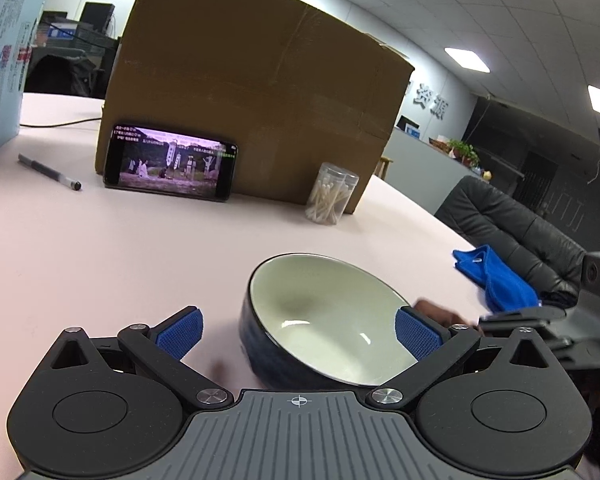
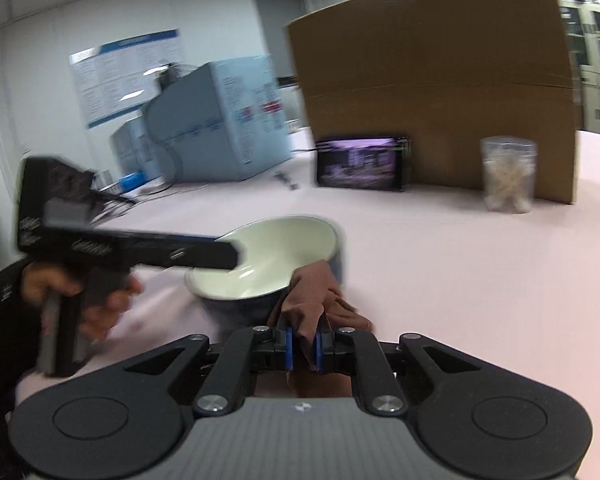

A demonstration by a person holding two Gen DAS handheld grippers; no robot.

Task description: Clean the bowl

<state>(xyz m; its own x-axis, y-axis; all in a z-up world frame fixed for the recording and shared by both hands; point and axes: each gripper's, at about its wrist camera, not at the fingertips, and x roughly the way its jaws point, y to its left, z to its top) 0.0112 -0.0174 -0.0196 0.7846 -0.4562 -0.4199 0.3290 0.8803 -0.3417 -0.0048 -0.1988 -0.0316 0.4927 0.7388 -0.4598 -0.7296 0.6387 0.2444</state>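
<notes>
A bowl (image 1: 324, 320), dark blue outside and cream inside, sits tilted on the pink table between the fingers of my left gripper (image 1: 298, 316). The left gripper is open: its left pad stands clear of the bowl, while its right pad is at the rim. In the right wrist view one finger (image 2: 204, 254) of the left gripper crosses the bowl (image 2: 268, 256). My right gripper (image 2: 303, 344) is shut on a brown cloth (image 2: 312, 292) whose bunched end lies at the bowl's near right rim. The brown cloth (image 1: 436, 312) peeks out behind the left gripper's right pad.
A big cardboard box (image 1: 256, 80) stands behind, with a lit phone (image 1: 170, 162) leaning on it and a clear jar of cotton swabs (image 1: 330, 194) beside it. A pen (image 1: 50, 172) and a pale blue box (image 1: 2, 60) lie left. A blue cloth (image 1: 496, 276) lies right, near a black chair (image 1: 512, 224).
</notes>
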